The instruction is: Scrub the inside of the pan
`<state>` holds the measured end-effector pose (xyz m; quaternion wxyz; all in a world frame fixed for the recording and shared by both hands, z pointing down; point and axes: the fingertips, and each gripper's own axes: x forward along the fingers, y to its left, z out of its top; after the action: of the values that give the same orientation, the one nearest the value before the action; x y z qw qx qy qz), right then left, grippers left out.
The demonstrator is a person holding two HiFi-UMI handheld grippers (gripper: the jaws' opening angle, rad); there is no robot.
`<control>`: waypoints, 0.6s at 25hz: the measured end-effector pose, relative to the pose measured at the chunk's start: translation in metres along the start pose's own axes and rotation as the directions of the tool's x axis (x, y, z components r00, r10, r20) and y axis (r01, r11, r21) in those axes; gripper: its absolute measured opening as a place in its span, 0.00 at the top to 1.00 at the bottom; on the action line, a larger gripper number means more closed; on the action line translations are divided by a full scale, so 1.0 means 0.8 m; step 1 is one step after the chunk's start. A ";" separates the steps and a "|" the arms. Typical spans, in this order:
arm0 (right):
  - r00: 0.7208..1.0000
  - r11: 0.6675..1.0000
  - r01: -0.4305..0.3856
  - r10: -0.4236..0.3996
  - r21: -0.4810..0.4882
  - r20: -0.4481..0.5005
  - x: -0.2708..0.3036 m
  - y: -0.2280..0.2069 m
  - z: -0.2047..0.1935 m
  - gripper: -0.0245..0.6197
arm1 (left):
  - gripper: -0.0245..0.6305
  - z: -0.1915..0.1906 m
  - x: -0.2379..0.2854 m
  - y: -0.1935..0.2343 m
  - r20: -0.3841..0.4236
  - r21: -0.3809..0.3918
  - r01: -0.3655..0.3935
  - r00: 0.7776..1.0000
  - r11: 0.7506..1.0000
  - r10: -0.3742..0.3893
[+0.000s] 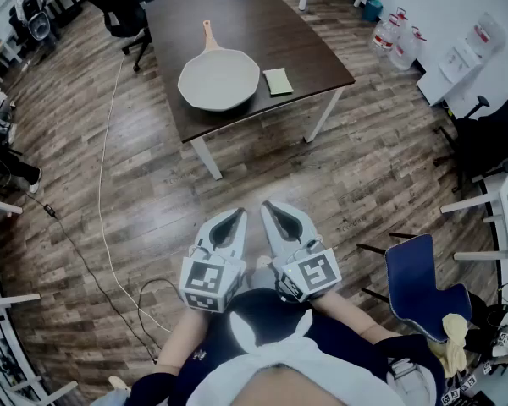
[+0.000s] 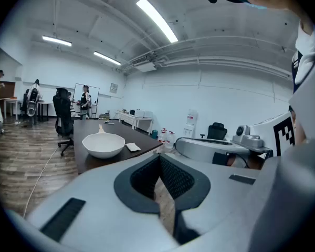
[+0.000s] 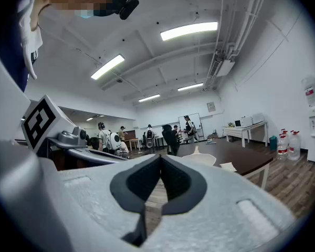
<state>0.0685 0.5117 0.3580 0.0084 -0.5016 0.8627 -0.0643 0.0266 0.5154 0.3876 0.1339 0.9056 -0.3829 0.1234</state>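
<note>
Both grippers, left (image 1: 234, 218) and right (image 1: 271, 207), are closed and empty, well apart from the table (image 1: 296, 36); the pan (image 1: 218, 79) lies beside the sponge (image 1: 278, 81).

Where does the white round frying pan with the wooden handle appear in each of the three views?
Head view: the white round frying pan sits upper centre, on the dark brown table.
Left gripper view: the pan is left of centre, at mid height.
Right gripper view: the pan is just right of centre, partly hidden.
Shared landmark: the pale flat pad lying at the pan's right.
</note>
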 end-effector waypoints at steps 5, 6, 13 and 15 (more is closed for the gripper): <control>1.000 1.000 -0.017 0.017 -0.007 0.008 -0.022 -0.015 0.007 0.96 | 0.96 0.003 0.010 -0.029 0.006 -0.002 -0.003 1.000 1.000 0.003; 0.999 0.999 -0.031 0.032 -0.009 0.023 -0.026 -0.017 0.010 0.96 | 0.96 0.002 0.013 -0.034 0.009 -0.003 -0.005 1.000 1.000 0.005; 0.995 0.996 -0.086 0.086 -0.010 0.040 -0.034 -0.025 0.010 0.96 | 0.96 0.001 0.031 -0.051 0.000 -0.014 -0.008 1.000 1.000 0.008; 0.995 0.996 -0.087 0.088 -0.014 0.040 -0.031 -0.029 0.010 0.96 | 0.96 0.003 0.039 -0.048 -0.004 -0.017 -0.005 1.000 1.000 0.004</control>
<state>0.1016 0.5207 0.3519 0.0258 -0.4645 0.8839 -0.0480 0.0762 0.5198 0.3902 0.1420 0.9034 -0.3858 0.1221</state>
